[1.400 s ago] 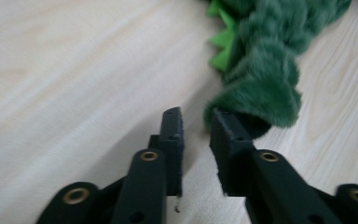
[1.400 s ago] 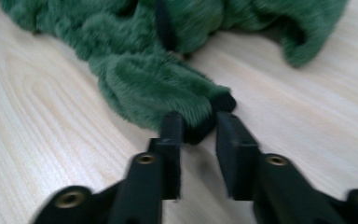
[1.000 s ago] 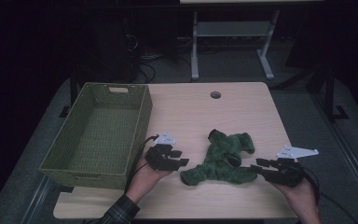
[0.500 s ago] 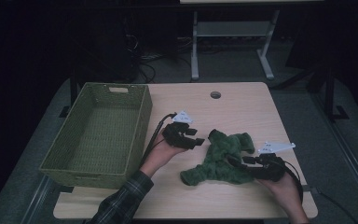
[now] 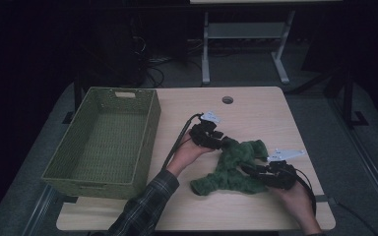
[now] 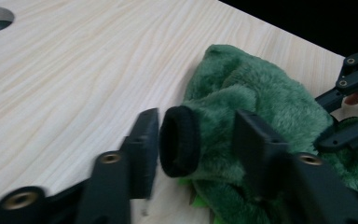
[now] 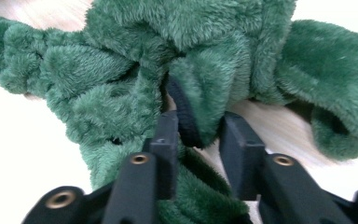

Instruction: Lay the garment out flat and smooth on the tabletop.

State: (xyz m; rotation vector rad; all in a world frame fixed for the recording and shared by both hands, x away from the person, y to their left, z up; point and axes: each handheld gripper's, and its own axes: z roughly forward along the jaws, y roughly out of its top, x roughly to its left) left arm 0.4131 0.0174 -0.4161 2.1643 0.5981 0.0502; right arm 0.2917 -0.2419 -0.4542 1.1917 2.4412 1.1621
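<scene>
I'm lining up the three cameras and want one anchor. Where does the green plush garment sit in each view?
High view: the garment lies on the table's near right part, between the left gripper and right gripper.
Left gripper view: right of centre, one black-trimmed cuff between the fingers.
Right gripper view: across the upper frame, another cuff between the fingers.
Shared landmark: the black cuff trim.
</scene>
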